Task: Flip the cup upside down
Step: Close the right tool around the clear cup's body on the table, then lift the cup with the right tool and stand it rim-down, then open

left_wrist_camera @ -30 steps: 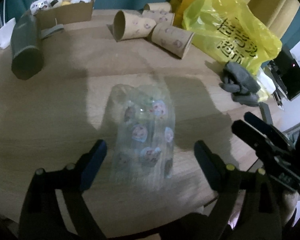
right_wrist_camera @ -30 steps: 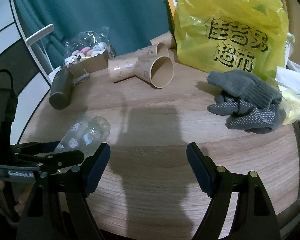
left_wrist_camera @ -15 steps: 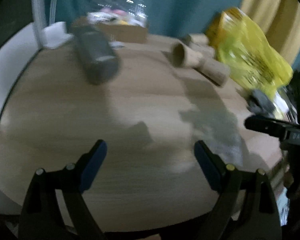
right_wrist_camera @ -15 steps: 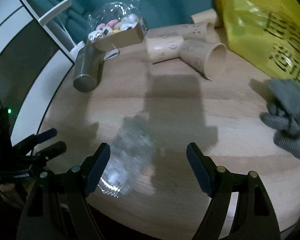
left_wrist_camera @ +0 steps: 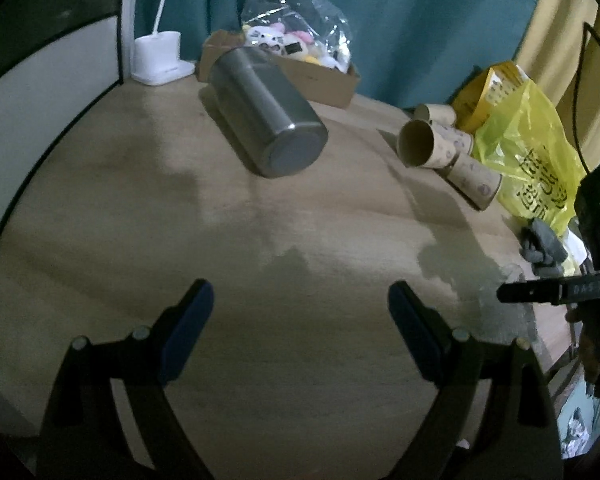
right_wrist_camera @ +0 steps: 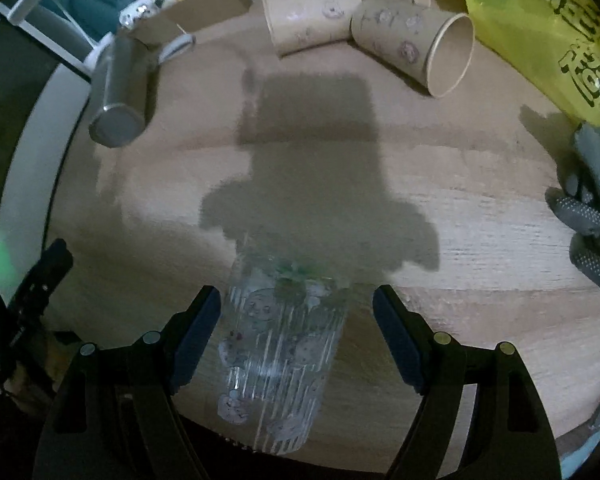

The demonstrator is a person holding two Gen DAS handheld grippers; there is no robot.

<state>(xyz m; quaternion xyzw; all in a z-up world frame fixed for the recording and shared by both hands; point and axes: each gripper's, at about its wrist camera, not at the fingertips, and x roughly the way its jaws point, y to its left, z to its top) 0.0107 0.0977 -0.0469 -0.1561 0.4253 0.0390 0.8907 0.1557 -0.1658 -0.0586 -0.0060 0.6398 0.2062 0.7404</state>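
Observation:
A clear ribbed glass cup with cartoon stickers (right_wrist_camera: 278, 344) lies on its side on the round wooden table (right_wrist_camera: 440, 200), near the front edge. My right gripper (right_wrist_camera: 296, 332) is open, its fingers on either side of the cup without touching it. In the left wrist view the cup shows only faintly at the right (left_wrist_camera: 504, 308), under the right gripper's finger (left_wrist_camera: 556, 291). My left gripper (left_wrist_camera: 300, 324) is open and empty over bare table, away from the cup.
A steel tumbler (left_wrist_camera: 266, 136) lies on its side at the back left. Several paper cups (right_wrist_camera: 384, 28) lie at the back. A yellow plastic bag (right_wrist_camera: 540, 20), grey gloves (right_wrist_camera: 592, 216), a cardboard box of toys (left_wrist_camera: 292, 60) and a white lamp base (left_wrist_camera: 160, 58) ring the table.
My left gripper swung left, away from the cup, and now faces the tumbler. My right gripper moved in over the cup, which now lies between its open fingers.

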